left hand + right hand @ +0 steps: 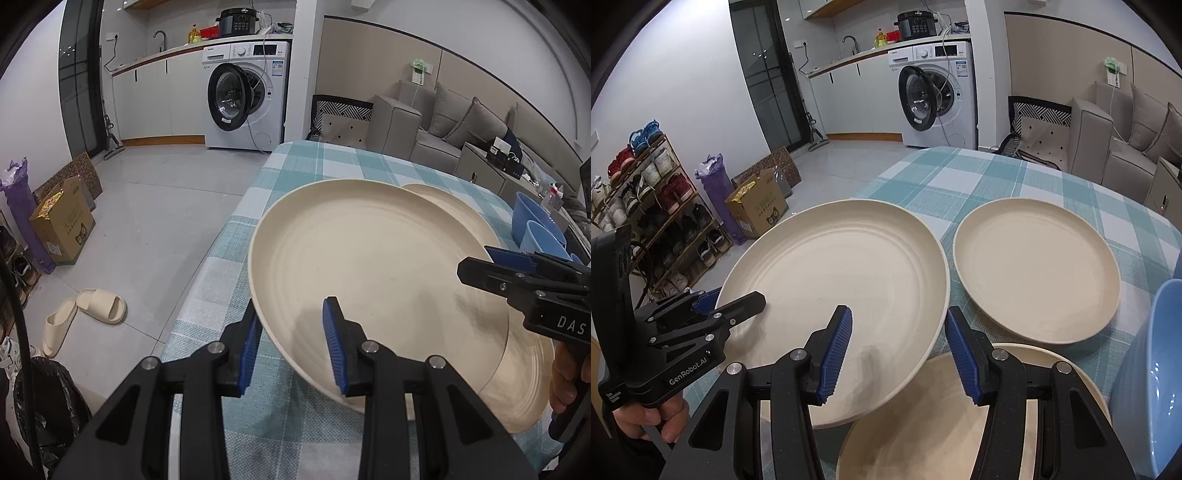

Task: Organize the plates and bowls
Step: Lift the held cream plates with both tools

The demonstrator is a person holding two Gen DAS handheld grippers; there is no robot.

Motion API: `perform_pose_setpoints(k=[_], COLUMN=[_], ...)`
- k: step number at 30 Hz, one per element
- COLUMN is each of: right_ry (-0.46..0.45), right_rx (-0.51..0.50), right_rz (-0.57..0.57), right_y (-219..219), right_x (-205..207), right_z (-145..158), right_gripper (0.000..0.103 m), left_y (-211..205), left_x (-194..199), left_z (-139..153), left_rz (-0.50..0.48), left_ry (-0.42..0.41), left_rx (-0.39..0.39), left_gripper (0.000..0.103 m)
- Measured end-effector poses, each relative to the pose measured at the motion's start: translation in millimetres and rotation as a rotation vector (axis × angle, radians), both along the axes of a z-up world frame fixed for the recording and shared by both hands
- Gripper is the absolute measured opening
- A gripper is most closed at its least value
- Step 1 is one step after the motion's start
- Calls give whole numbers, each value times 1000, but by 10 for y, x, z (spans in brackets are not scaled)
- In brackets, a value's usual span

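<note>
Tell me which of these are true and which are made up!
1. Both grippers hold the same big plate. True: the left gripper and the right gripper each clamp an edge of the large cream plate.
2. The washing machine's door is shut. False: the washing machine door hangs open.
3. The bowls are blue. True: the blue bowls sit at the table's right side.
4. The tablecloth is plain red. False: the tablecloth is checked teal and white.
5. There is only one plate. False: a second cream plate and a third cream plate lie on the table.
</note>
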State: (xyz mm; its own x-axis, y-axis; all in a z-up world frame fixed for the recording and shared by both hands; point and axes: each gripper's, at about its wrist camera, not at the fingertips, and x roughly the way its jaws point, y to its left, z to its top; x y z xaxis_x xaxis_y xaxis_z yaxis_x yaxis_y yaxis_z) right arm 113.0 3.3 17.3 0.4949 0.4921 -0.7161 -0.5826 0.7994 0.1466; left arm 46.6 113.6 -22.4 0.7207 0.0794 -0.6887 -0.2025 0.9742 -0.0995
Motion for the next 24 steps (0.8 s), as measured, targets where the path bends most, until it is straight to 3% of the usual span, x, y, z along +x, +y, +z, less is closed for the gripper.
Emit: perform_pose_setpoints(k=[24], right_ry=[-39], right_rx=[35], right_rz=[-91], right_y=[-568], right_x=[-476], right_z=[354], right_gripper=[54], left_y=[-400], left_x=[-97], left_z=[220], left_rz=[-103], left_ry=[-35], left_rx=[12], left_gripper=[32])
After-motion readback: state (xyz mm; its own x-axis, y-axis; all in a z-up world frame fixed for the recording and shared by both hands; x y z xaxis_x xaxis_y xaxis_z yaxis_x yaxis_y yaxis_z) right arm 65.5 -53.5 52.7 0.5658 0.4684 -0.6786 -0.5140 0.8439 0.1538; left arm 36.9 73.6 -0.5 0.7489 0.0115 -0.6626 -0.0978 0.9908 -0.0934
